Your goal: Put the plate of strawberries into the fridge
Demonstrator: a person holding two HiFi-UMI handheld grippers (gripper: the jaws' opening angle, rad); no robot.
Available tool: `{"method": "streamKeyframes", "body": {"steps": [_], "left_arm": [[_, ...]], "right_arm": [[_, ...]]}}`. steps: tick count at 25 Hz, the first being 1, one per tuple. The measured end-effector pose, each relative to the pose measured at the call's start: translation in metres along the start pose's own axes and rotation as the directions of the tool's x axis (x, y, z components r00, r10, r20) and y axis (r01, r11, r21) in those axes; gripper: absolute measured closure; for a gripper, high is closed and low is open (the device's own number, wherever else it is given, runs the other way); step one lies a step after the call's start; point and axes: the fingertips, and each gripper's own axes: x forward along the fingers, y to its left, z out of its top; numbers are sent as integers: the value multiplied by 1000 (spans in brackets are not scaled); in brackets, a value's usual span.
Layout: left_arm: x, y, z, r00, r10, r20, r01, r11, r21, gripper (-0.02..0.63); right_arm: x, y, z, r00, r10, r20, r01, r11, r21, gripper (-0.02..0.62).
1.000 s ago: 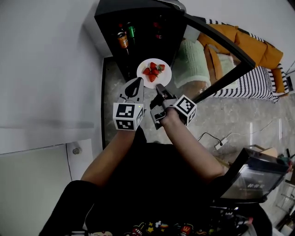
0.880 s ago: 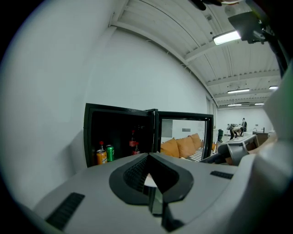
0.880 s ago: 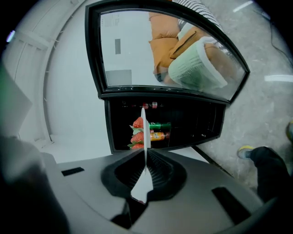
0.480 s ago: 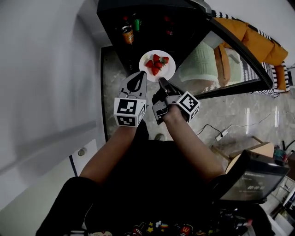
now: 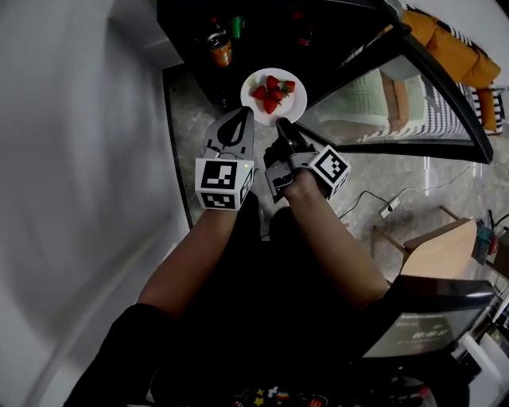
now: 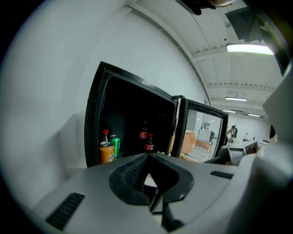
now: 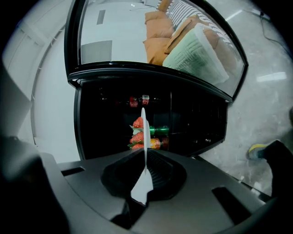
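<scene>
A white plate [image 5: 276, 104] with several red strawberries [image 5: 272, 93] hangs in front of the open black fridge [image 5: 262, 32]. My right gripper [image 5: 281, 123] is shut on the plate's near rim. In the right gripper view the plate [image 7: 143, 137] stands edge-on between the jaws, with the strawberries [image 7: 137, 131] on its left face and my right gripper [image 7: 144, 171] clamped on its rim. My left gripper [image 5: 243, 115] sits just left of the plate, shut and holding nothing. In its own view my left gripper [image 6: 147, 158] points at the fridge's inside [image 6: 132, 123].
An orange can [image 5: 221, 52], a green can [image 5: 237, 24] and cola bottles [image 6: 146, 137] stand inside the fridge. Its glass door [image 5: 398, 87] swings open to the right. A white wall [image 5: 87, 119] is at left. A cable with a power strip [image 5: 387, 208] lies on the marble floor.
Both grippers and the plate have come closer to the fridge's opening. The head view has swung, so the fridge door now reaches further right.
</scene>
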Motion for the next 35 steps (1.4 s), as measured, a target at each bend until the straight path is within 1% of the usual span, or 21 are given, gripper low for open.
{"method": "streamKeyframes", "body": {"steps": [3,6,13,17,23,28,35], "left_arm": [[14,10,-10,1000,11,4,-11,1000,-18,615],[25,17,-10,1000,28,1,-28,1000,-13,615],[49,23,-14,995,97,3,-97,995,-14,615],[65,20,-30,994,111,-2,-111,994,-22,615],[83,35,-52,988,153,0,-153,987,-46,615],[92,44,-61,985,173,-12,-173,983,-56,615],[103,51,-68,983,182,-23,-183,981,-62,615]], "right_arm": [[15,-10,6,1000,10,12,-10,1000,12,577],[28,-17,12,1000,5,13,-5,999,39,577],[54,-41,27,1000,-10,-29,12,998,56,577],[66,-54,38,999,-10,-48,12,999,30,577],[83,-75,44,997,-23,-67,24,999,22,577],[91,-84,50,998,-24,-62,27,999,36,577],[106,-89,57,998,-21,-62,24,999,48,577]]}}
